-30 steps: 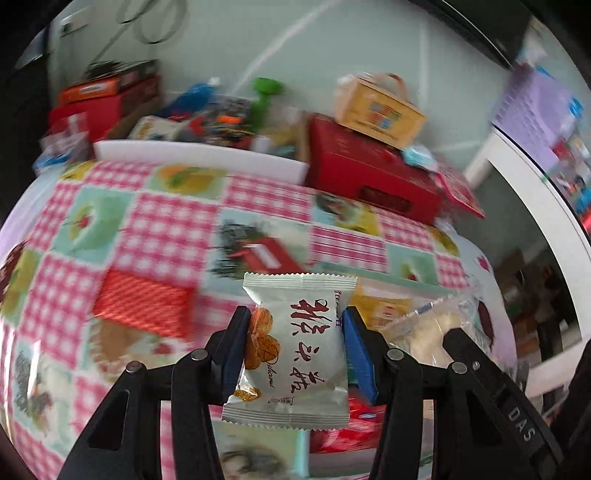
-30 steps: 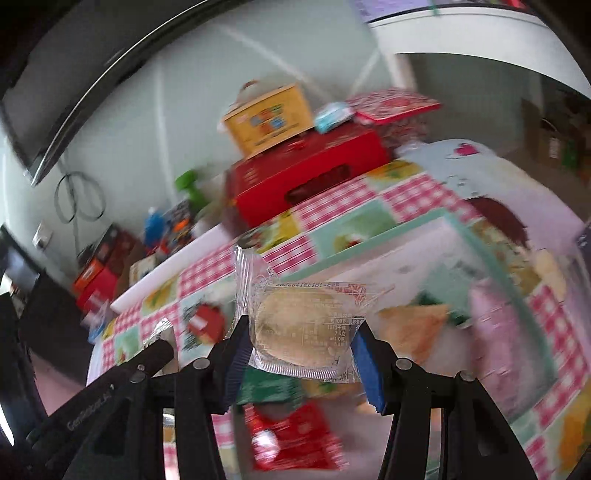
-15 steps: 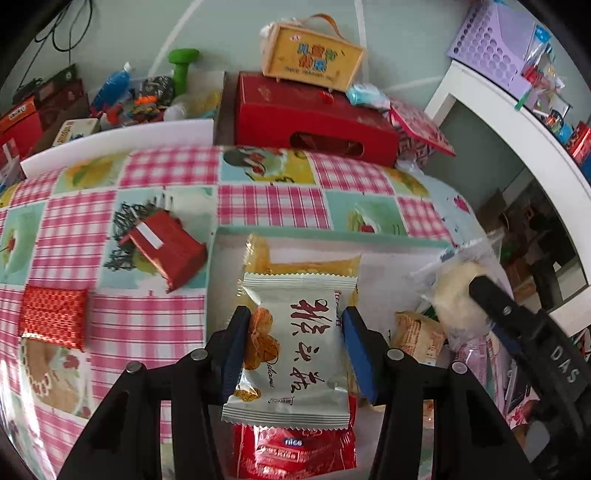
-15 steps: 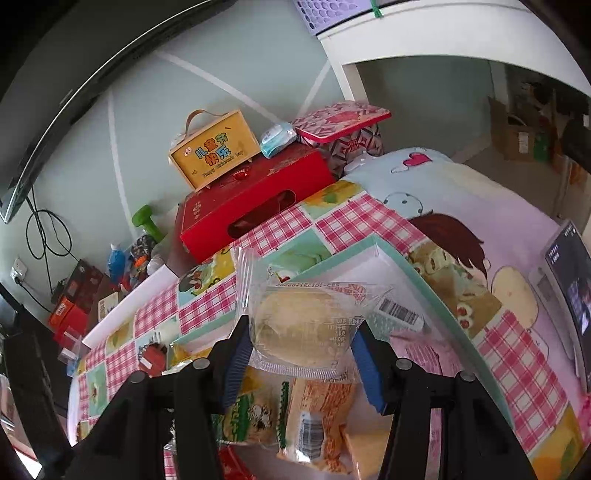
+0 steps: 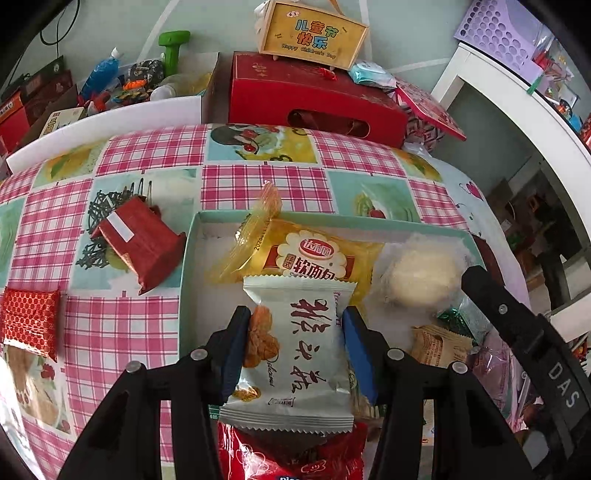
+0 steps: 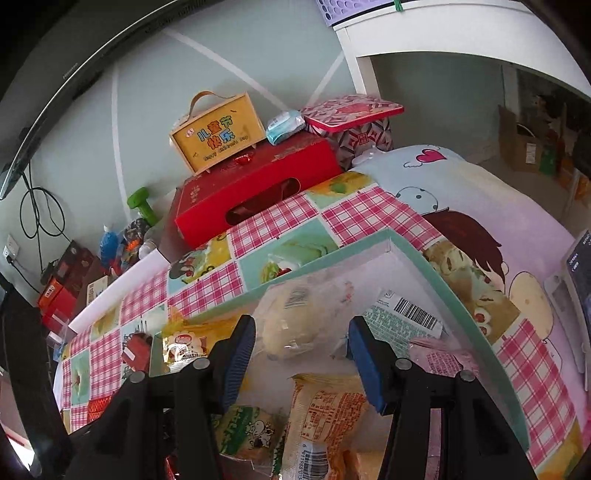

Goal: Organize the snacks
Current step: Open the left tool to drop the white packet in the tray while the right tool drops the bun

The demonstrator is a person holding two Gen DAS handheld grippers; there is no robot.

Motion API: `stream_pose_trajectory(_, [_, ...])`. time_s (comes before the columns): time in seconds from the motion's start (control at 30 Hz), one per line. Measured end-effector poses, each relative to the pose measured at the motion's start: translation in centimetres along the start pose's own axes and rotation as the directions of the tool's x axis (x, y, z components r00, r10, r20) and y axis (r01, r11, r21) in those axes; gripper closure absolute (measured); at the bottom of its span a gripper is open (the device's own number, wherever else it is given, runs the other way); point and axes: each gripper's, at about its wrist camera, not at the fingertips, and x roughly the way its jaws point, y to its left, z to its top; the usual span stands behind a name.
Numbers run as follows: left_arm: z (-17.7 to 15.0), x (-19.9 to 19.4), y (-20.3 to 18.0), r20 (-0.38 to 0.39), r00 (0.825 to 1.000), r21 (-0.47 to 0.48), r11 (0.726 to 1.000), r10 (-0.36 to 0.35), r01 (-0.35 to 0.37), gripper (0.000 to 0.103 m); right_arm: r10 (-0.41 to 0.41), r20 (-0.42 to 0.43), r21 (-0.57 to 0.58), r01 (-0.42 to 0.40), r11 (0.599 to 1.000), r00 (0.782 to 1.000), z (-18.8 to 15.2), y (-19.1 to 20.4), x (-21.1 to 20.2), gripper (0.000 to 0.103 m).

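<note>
My left gripper point(image 5: 295, 343) is shut on a white snack packet point(image 5: 295, 350) printed with dark red characters, held just above the teal-rimmed tray point(image 5: 332, 218). Under and beyond it lie a yellow bread packet point(image 5: 314, 254) and a red packet point(image 5: 288, 458). My right gripper point(image 6: 301, 332) hovers low over the tray's point(image 6: 443, 280) far corner and stands open. A round pale cake in clear wrap point(image 6: 295, 325) lies blurred between and beyond its fingertips, no longer clamped. From the left wrist view the same cake point(image 5: 424, 280) rests in the tray's far right corner.
Two red packets point(image 5: 140, 243) point(image 5: 29, 321) lie on the checked cloth left of the tray. A long red box point(image 5: 314, 96) with a yellow gift box point(image 5: 314, 33) on top stands behind. More packets point(image 6: 325, 413) fill the tray's near side. A phone point(image 6: 580, 280) lies at the right.
Both grippers came down over the tray. The right gripper let go of the wrapped cake, which dropped into the far corner. The left still holds its white packet.
</note>
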Motion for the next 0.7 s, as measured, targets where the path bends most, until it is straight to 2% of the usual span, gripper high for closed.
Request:
stream_pose_trajectory(0.1, [0.0, -0.3, 0.1, -0.006, 1.0, -0.011, 1.0, -0.013, 0.013, 0.05, -0.022, -0.013, -0.027, 0.022, 0.999, 1.0, -0.2, 0.5, -0.3, 0.047])
stream_pose_trajectory(0.2, [0.0, -1.0, 0.3, -0.011, 1.0, -0.02, 1.0, -0.021, 0.021, 0.04, -0.052, -0.023, -0.053, 0.051, 0.997, 0.998, -0.3, 0.8, -0.9, 0.046])
stream_pose_trajectory(0.33, [-0.1, -2.8, 0.3, 0.005, 1.0, -0.016, 1.0, -0.023, 0.023, 0.039, -0.082, -0.033, -0.08, 0.079, 0.994, 0.996, -0.5, 1.1, -1.9, 0.046])
stream_pose_trajectory(0.5, [-0.5, -4.9, 1.4, 0.036, 0.999, -0.038, 0.999, 0.021, -0.02, 0.038, -0.133, -0.068, -0.116, 0.124, 0.985, 0.989, -1.3, 1.3, -2.3, 0.046])
stream_pose_trajectory(0.7, [-1.6, -6.2, 3.4, 0.07, 0.994, -0.072, 0.995, 0.079, -0.074, 0.038, -0.156, -0.093, -0.124, 0.144, 0.982, 0.983, -2.0, 1.5, -2.4, 0.045])
